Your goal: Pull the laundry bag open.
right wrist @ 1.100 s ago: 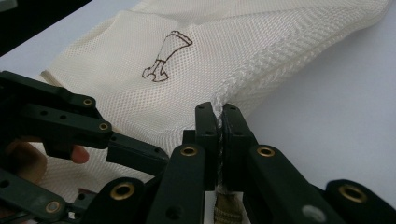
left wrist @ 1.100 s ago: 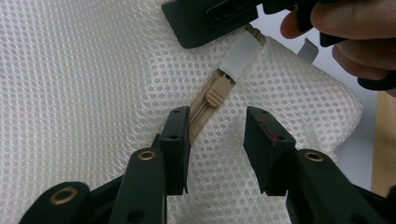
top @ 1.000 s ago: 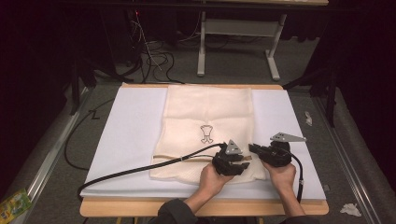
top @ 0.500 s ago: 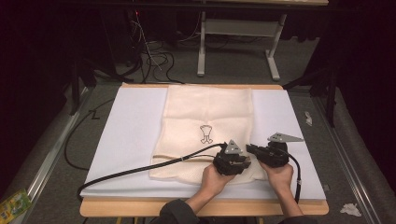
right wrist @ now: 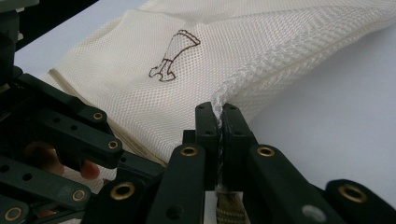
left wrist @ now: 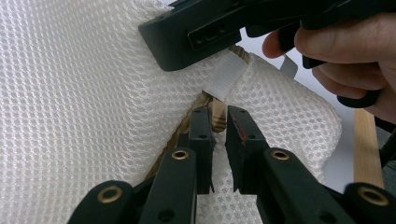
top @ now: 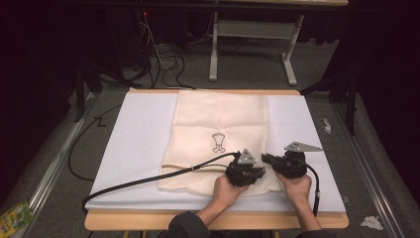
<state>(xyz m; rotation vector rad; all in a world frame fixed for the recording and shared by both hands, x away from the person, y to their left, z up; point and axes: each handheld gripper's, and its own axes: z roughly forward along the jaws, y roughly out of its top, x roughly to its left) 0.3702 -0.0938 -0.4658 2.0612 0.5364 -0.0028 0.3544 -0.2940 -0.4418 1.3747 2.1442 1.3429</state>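
A cream mesh bag (top: 220,119) with a small brown printed mark (top: 218,142) lies flat on the white-covered table (top: 138,134). Both grippers meet at its near right corner. In the left gripper view, my left gripper (left wrist: 218,116) has its jaws a narrow gap apart. A tan strip (left wrist: 217,108) sits at their tips, just below a white fabric tab (left wrist: 224,77). My right gripper (right wrist: 218,109) is shut on the bag's braided edge (right wrist: 243,77), lifting it a little off the table. In the high view, the left gripper (top: 245,171) and the right gripper (top: 277,162) are almost touching.
Wooden table edges (top: 213,220) frame the white cover. The left gripper's black cable (top: 148,179) trails across the bag's near edge to the front left. White surface lies open left of the bag. Cables (top: 163,62) and a metal stand (top: 250,44) are on the floor beyond.
The right gripper has crept slightly left toward the left gripper. The bag and the left gripper have hardly moved.
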